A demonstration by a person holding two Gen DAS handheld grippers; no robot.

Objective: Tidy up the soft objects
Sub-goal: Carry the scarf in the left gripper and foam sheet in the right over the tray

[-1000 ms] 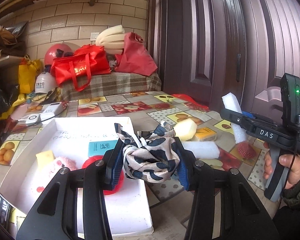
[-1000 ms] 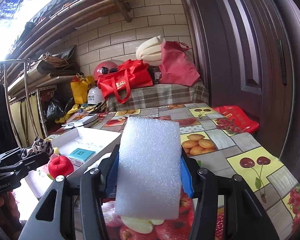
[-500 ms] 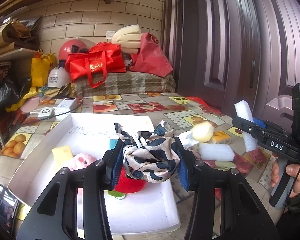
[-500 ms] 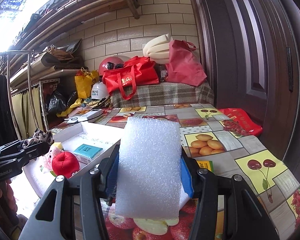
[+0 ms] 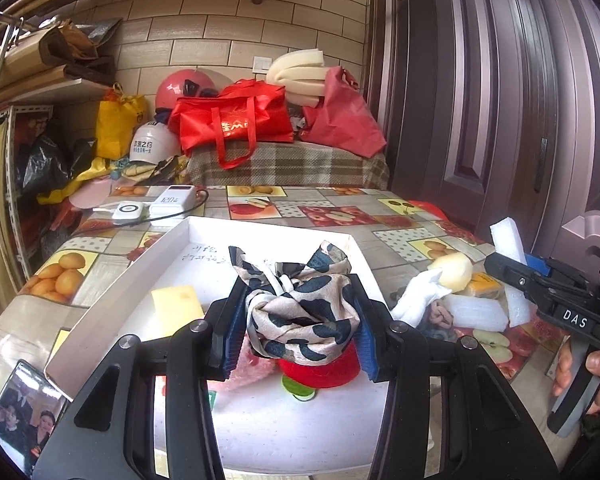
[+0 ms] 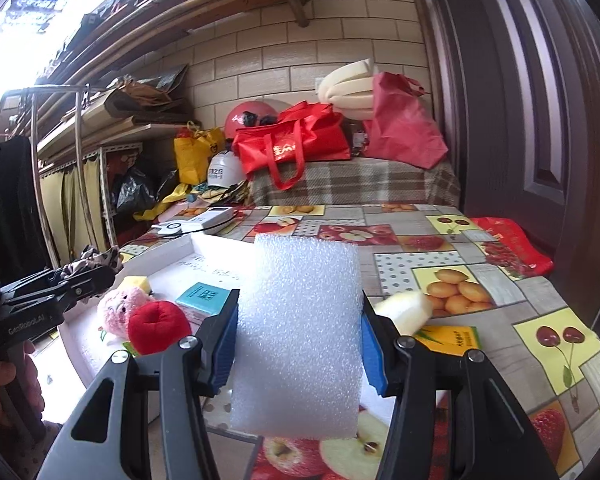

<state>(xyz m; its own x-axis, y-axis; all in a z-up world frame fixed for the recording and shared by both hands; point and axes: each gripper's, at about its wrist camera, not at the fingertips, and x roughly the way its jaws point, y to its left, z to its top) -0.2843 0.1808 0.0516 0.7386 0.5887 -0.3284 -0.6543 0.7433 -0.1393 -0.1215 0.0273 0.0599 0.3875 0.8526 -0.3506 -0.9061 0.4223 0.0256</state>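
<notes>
Left gripper: your left gripper [image 5: 298,320] is clamped on the leopard-print scarf [image 5: 300,314], pads pressed into both sides of the bundle.
Scarf position: you hold it above the white tray [image 5: 116,292], over the near middle; it does not touch the tray floor.
Tray contents: yellow sponge [image 5: 176,308] at the left, pink plush [image 6: 120,306] beside the red plush apple [image 6: 158,326], teal card [image 6: 204,296] flat behind them. From your left wrist view the apple sits under the scarf, mostly hidden.
Tray surroundings: power bank [image 5: 170,205] and white round charger [image 5: 128,212] lie on the fruit-print tablecloth [image 5: 332,216] just past the tray's far left corner.
Pile right of tray: white cloth [image 5: 418,300], pale foam ball [image 5: 454,272], yellow box [image 6: 452,338] and a white foam slab [image 5: 474,314], all close together on the tablecloth.
Right gripper: your right gripper [image 6: 298,340] is squeezed onto the white foam sheet [image 6: 298,336], upright, gripped at both edges.
Foam sheet position: held in the air at the tray's right side, near the pile.
Far end: red tote bag [image 5: 232,124] on a plaid-covered surface.
</notes>
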